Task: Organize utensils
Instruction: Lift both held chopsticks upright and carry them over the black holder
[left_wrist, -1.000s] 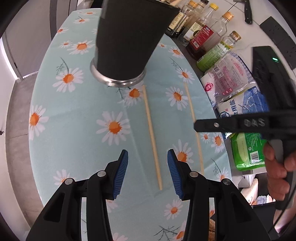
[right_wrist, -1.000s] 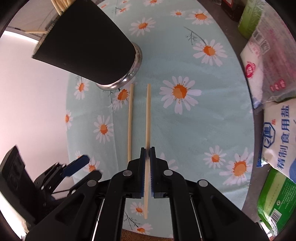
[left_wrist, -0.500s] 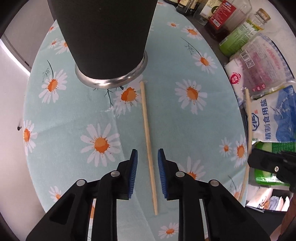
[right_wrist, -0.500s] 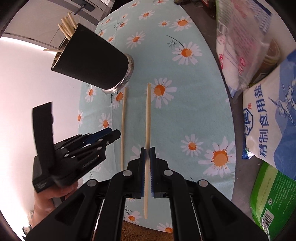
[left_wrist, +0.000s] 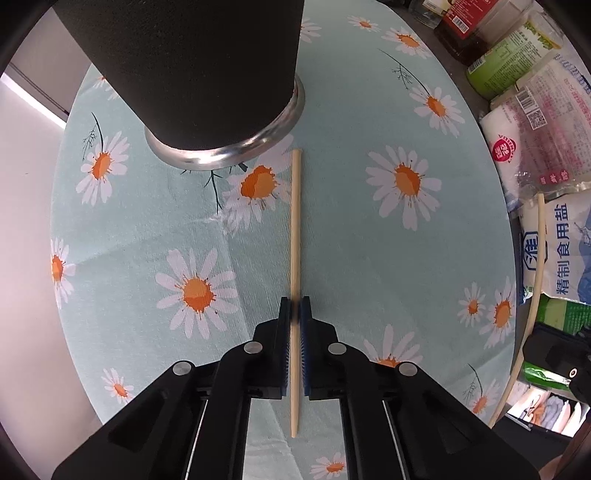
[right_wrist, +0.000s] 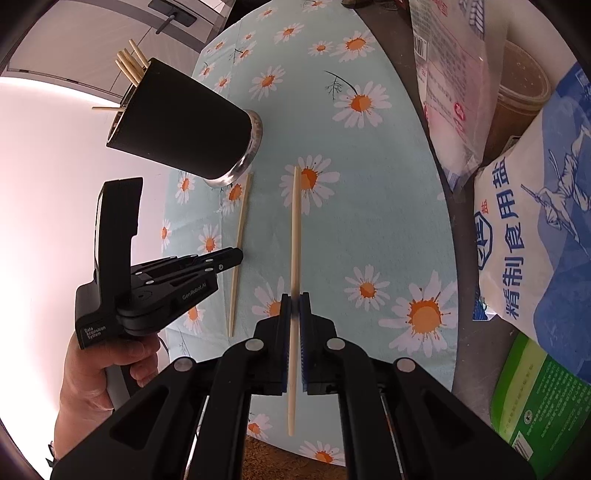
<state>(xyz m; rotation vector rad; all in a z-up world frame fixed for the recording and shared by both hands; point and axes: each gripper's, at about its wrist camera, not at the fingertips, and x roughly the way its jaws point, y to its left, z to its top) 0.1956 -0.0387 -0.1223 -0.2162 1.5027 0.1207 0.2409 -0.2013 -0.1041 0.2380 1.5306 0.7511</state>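
Left gripper (left_wrist: 294, 312) has just clamped onto the chopstick (left_wrist: 295, 221) lying on the daisy cloth (left_wrist: 351, 258); right gripper (right_wrist: 294, 308) grips another chopstick (right_wrist: 295, 229) aloft. Lift straight, tip upright, then drop both into the black holder (right_wrist: 184, 122).

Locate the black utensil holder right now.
The black utensil holder stands upper left in the right wrist view, on the daisy tablecloth, chopsticks inside; the left gripper's chopstick ends by its steel base.
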